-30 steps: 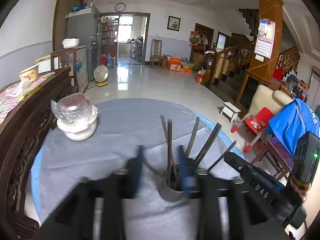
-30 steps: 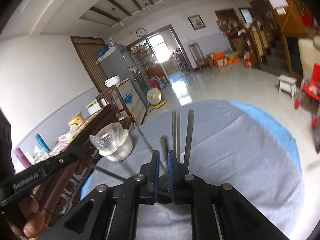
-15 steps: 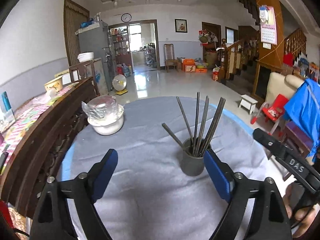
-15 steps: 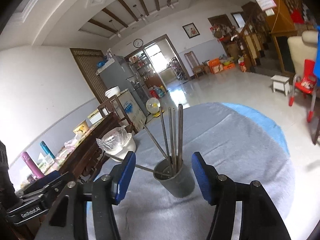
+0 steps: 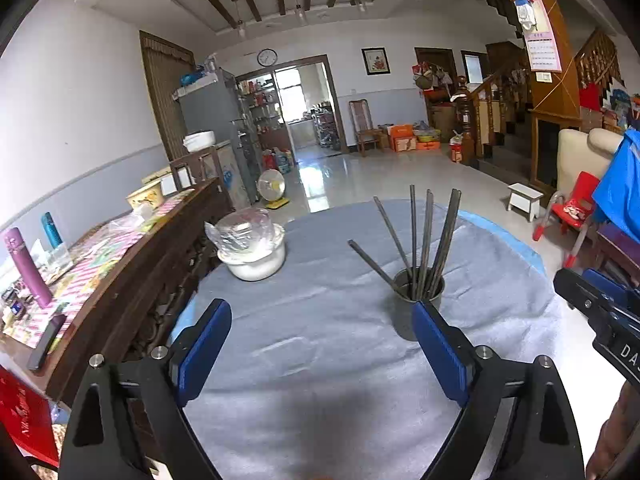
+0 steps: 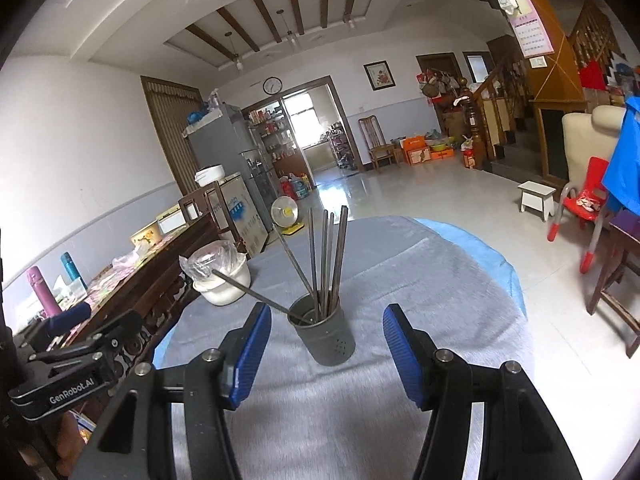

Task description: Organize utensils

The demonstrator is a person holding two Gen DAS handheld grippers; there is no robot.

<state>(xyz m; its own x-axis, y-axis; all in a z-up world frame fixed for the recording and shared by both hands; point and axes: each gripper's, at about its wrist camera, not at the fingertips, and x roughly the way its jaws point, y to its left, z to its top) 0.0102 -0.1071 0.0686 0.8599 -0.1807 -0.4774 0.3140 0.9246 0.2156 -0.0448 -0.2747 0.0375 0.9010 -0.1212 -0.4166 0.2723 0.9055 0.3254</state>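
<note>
A dark grey holder (image 5: 403,322) stands on the grey tablecloth (image 5: 312,360) with several dark metal chopsticks (image 5: 425,236) upright in it, one leaning far left. My left gripper (image 5: 318,312) is near the holder's left, its jaws opening, nothing between them; its right pad (image 5: 438,348) overlaps the holder in view. In the right wrist view the holder (image 6: 326,338) and chopsticks (image 6: 326,256) sit just ahead of my right gripper (image 6: 328,314), which is open and touches nothing.
A white bowl (image 5: 254,258) covered with clear plastic sits at the table's back left. A dark wooden sideboard (image 5: 140,276) with bottles and clutter runs along the left. Red chairs (image 5: 576,208) and a white stool (image 5: 524,200) stand on the floor to the right.
Both grippers drew back from the holder and opened wide. The right one was shut around the chopsticks a second ago and has let go; the chopsticks stay in the holder.
</note>
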